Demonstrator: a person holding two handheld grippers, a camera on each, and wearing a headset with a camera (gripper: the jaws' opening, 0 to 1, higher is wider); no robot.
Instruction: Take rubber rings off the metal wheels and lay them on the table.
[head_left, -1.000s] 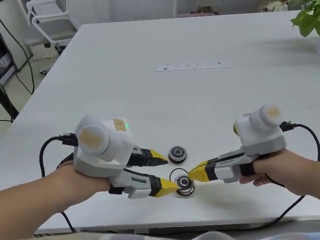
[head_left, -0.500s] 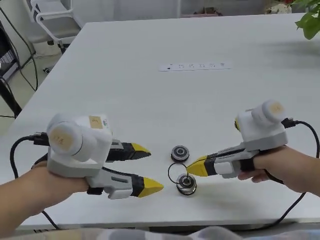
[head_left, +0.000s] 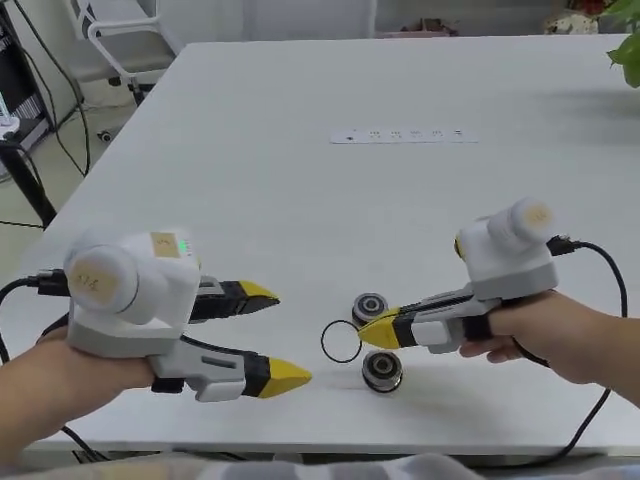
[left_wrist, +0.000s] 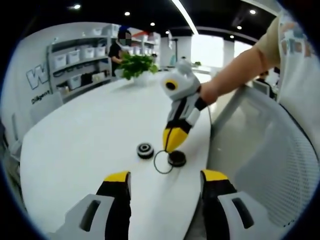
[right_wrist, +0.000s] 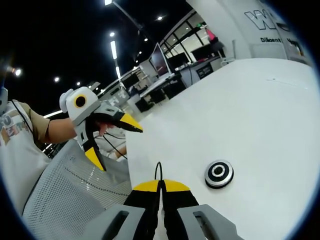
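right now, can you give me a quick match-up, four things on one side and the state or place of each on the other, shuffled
Things:
1 left gripper
2 right gripper
3 rubber ring
4 socket strip

States or places:
a pinched at its edge by yellow tips
b jaws apart, holding nothing
c lying flat, far beyond both grippers
d jaws shut

Pairs: 1-b; 2-d; 3-a; 4-c

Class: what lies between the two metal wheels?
In the head view, the right gripper, fingers shut on the rubber ring, lies between the far wheel and near wheel.
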